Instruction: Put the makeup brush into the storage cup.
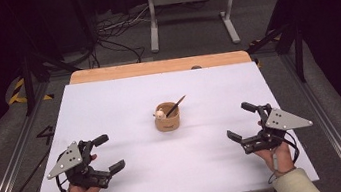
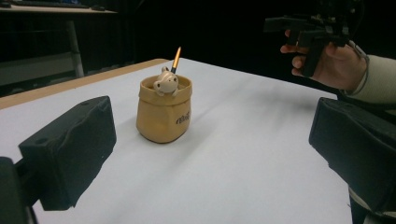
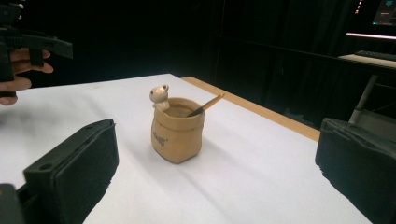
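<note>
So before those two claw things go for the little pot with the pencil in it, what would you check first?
1. Left gripper open: ok, its jaws stand wide apart.
2. Right gripper open: ok, also wide apart.
3. Pot upright on the table: ok.
4. Pencil reachable: ok, it leans out over the rim.
5. Path to the pot free: ok, nothing lies between it and either gripper.
6. How firmly the pencil sits inside the pot: cannot tell.
</note>
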`<state>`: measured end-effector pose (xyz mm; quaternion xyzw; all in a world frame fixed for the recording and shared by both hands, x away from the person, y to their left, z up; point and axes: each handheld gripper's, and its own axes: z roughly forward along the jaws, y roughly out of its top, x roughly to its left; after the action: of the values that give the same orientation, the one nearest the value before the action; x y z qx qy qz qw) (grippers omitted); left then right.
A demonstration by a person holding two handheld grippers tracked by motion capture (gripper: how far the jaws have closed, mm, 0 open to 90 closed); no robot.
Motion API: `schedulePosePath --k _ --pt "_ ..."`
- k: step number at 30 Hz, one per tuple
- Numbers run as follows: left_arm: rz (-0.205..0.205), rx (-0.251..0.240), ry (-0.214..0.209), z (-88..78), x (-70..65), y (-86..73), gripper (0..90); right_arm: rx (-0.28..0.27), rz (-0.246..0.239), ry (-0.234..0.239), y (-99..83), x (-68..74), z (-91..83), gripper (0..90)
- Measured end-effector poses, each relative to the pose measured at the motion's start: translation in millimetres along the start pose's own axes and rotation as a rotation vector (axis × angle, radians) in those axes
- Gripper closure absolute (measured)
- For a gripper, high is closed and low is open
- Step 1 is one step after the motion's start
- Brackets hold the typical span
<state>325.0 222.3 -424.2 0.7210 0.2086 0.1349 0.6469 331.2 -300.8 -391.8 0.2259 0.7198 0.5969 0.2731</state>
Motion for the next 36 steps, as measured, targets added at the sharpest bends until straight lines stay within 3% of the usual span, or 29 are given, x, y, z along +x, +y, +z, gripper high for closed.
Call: schedulePosePath --k 10,36 --pt "-0.020 -0.012 0.010 -2.7 4.2 -7.4 1.1 0.005 -0.027 0.005 -21.3 5.1 -5.1 0.0" --pt "-0.008 0.020 0.042 1.5 12.3 -21.4 0.6 0.040 0.007 0.004 -57.9 10.3 -4.4 0.0"
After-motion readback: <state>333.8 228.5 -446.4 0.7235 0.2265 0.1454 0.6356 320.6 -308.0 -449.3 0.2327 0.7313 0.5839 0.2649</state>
